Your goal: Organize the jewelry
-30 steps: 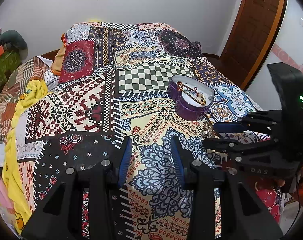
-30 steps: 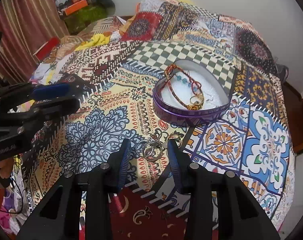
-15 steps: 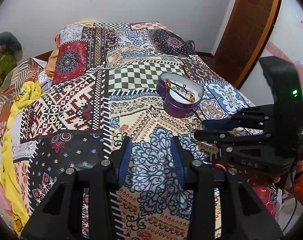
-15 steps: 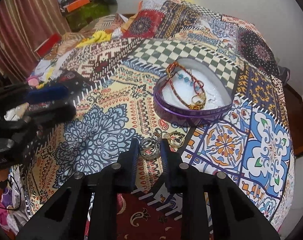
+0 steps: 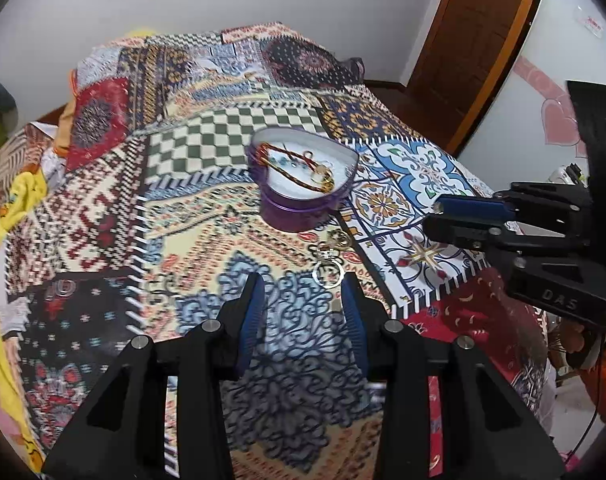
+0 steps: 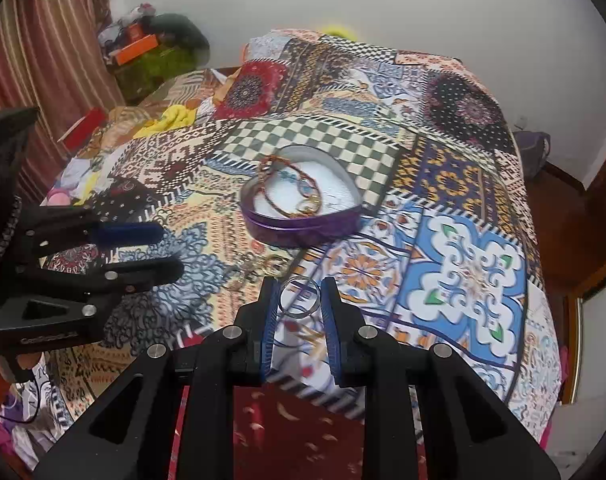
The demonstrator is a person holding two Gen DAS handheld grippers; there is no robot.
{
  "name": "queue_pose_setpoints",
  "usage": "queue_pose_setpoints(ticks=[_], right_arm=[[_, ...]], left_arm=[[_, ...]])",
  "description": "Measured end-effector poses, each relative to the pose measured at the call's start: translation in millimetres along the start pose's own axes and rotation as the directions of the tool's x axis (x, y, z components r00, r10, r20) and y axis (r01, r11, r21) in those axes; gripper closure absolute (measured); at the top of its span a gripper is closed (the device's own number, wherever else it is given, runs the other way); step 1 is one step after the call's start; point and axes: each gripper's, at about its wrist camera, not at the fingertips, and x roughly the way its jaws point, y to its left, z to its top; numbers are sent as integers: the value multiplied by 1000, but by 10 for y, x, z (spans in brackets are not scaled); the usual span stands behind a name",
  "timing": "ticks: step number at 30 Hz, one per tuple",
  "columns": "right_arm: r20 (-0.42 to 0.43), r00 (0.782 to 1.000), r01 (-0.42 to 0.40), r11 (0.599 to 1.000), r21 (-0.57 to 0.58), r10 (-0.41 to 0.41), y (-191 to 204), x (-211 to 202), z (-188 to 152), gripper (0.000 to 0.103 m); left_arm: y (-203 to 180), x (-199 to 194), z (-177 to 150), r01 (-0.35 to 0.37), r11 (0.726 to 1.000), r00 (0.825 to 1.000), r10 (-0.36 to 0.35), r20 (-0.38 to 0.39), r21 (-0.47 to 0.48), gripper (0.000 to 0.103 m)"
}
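Pinching silver ring between pads, right hand-held gripper lifted above bed quilt | left hand-held gripper spread, empty | ring light, stiff, slippery (likely to twist out): hold across its rim | earrings loose on quilt just before purple heart-shaped tin, bracelets inside.

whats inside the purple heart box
The purple heart box holds a red braided bracelet and a gold ring on white lining; anything beneath them is hidden.
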Motion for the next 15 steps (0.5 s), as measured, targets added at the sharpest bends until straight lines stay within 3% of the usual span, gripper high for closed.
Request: queue_pose_setpoints(ticks=[9,15], right_arm=[[25,1000,-10,999,34,9,-166,-73,-95,83],[32,999,-21,999,40,20,-207,-82,-130,83]], left_arm=[[-123,328,52,20,1000,998,-20,-67,-2,64],[-134,400,72,23,1000,998,-23,-66,5,64]])
